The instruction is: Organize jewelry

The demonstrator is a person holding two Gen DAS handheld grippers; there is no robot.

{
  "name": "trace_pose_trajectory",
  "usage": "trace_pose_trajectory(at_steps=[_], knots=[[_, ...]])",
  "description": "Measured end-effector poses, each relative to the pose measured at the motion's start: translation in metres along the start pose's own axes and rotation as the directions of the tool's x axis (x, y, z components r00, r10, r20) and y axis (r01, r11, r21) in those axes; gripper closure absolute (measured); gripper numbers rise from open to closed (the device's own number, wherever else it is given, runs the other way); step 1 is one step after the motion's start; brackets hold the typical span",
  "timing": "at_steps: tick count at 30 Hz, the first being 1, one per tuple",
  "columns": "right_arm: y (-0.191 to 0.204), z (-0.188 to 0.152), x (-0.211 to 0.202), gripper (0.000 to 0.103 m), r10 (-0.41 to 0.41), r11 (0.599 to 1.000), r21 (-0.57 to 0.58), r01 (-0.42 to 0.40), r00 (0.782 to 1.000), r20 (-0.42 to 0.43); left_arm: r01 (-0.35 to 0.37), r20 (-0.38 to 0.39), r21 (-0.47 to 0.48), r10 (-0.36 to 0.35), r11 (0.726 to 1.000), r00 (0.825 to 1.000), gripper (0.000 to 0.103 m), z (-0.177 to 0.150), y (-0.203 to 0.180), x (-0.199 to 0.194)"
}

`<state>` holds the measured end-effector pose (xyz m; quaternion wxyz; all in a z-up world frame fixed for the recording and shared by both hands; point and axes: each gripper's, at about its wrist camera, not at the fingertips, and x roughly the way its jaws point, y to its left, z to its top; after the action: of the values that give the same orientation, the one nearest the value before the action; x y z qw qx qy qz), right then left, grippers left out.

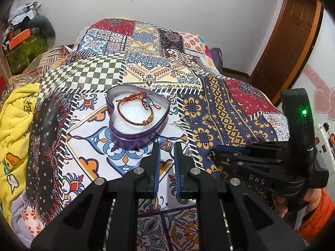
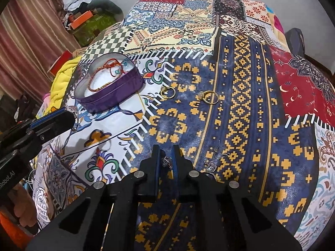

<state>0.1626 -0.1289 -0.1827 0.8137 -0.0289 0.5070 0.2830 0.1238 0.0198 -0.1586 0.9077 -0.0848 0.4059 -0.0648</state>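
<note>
A purple heart-shaped tin [image 1: 134, 140] lined in white stands open on the patchwork bedspread, with braided red and gold bracelets [image 1: 136, 113] inside. My left gripper [image 1: 167, 146] hangs just in front of the tin, shut on a silver ring with a pinkish stone [image 1: 167, 145]. My right gripper [image 2: 166, 152] is low over the blue and gold patch, shut on a small silver earring [image 2: 166, 160]. A second silver earring [image 2: 211, 164] lies just to its right. Two gold rings [image 2: 168, 92] [image 2: 209, 97] rest on the cloth beyond, right of the tin [image 2: 113, 96].
A yellow blanket [image 1: 16, 113] is bunched at the bed's left edge. Boxes and clutter [image 1: 19, 38] stack in the far left corner. A wooden door [image 1: 293, 41] stands at the right. A hand in an orange sleeve [image 1: 318, 213] holds the right gripper [image 1: 211, 153].
</note>
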Motion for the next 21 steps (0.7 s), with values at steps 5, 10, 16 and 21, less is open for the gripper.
trace_pose_trajectory(at_steps=[5, 10, 16, 21], knots=[[0.007, 0.005, -0.018, 0.093, -0.004, 1.000, -0.025, 0.005, 0.999, 0.051, -0.009, 0.021, 0.009, 0.008, 1.000, 1.000, 0.092, 0.004, -0.002, -0.010], [0.019, 0.017, -0.046, 0.093, -0.011, 0.998, -0.061, 0.020, 0.990, 0.139, -0.016, 0.051, -0.005, 0.017, 1.000, 0.999, 0.092, 0.010, 0.001, -0.022], [0.029, 0.033, -0.065, 0.093, -0.004, 0.996, -0.085, 0.022, 0.978, 0.209, -0.023, 0.083, -0.015, 0.025, 1.000, 0.996, 0.092, 0.015, 0.007, -0.033], [0.039, 0.045, -0.070, 0.093, 0.020, 0.994, -0.111, 0.007, 0.970, 0.242, -0.034, 0.099, -0.009, 0.035, 0.999, 0.994, 0.092, 0.021, 0.012, -0.035]])
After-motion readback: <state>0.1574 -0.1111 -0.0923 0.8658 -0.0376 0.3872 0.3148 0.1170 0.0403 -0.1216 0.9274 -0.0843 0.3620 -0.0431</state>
